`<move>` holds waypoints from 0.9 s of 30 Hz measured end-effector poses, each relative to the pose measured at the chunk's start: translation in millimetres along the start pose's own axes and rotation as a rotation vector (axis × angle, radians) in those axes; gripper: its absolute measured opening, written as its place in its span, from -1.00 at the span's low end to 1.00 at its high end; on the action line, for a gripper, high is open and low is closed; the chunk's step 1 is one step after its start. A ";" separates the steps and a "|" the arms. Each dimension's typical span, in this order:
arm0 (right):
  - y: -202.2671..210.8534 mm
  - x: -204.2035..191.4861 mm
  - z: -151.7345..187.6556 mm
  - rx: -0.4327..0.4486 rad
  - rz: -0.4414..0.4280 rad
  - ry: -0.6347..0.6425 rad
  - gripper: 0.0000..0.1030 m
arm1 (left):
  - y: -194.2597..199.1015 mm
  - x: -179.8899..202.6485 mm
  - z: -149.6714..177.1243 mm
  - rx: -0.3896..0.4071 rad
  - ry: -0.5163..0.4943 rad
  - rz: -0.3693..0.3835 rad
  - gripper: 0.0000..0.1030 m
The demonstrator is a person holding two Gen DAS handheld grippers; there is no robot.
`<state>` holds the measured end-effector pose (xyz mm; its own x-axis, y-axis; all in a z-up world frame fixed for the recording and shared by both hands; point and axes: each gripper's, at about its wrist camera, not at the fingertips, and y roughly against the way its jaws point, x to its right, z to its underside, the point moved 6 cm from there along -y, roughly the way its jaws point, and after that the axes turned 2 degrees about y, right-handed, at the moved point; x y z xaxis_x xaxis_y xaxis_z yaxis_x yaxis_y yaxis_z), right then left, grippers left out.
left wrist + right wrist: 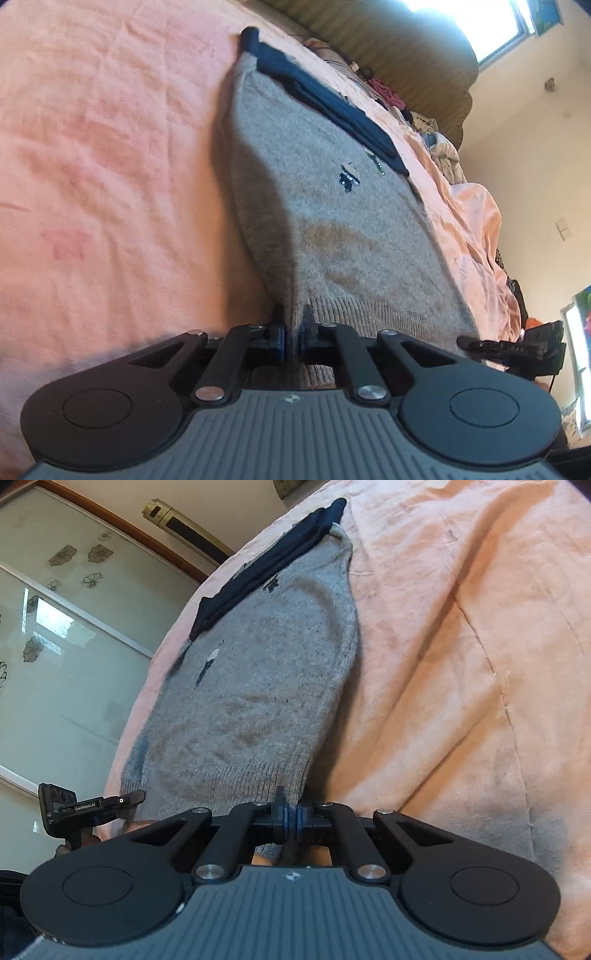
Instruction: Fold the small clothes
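Jaws of the left gripper (294, 338) are clenching the ribbed hem of the grey sweater (325, 206) at one corner, and the right gripper (291, 821) is pinching the same hem at the opposite corner — both pairs of pads closed on knit fabric. The sweater is lying stretched out on the pink bedsheet (92, 155), a dark navy garment (325, 107) resting along its far edge. Crumpled clothes (447, 147) are lying farther off on the bed — near the wall.

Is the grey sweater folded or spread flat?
Mostly spread flat: grey sweater lies open on the pink sheet, ribbed hem pinched by both tools.
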<state>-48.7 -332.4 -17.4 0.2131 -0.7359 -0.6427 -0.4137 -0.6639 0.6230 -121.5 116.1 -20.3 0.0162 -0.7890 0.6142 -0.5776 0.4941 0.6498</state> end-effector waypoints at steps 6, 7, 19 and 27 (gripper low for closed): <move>16.8 26.1 10.1 0.009 0.018 -0.069 -0.90 | 8.5 -15.1 9.5 -0.003 -0.069 -0.064 -0.88; 17.7 27.8 10.8 0.019 0.009 -0.088 -0.89 | 11.4 -18.9 9.3 -0.007 -0.035 -0.039 -0.88; -8.5 13.2 -7.4 -0.010 -0.127 -0.193 -0.52 | -7.2 5.2 -5.2 -0.014 0.039 0.020 -0.69; 3.4 -16.1 -53.7 0.043 -0.207 -0.141 -0.77 | 12.4 24.7 -54.0 0.036 0.008 0.104 -0.90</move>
<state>-6.0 -330.0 19.0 0.1726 -0.5572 -0.8122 -0.4124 -0.7897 0.4542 -84.1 122.4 27.1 -0.0395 -0.7310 0.6812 -0.6054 0.5599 0.5657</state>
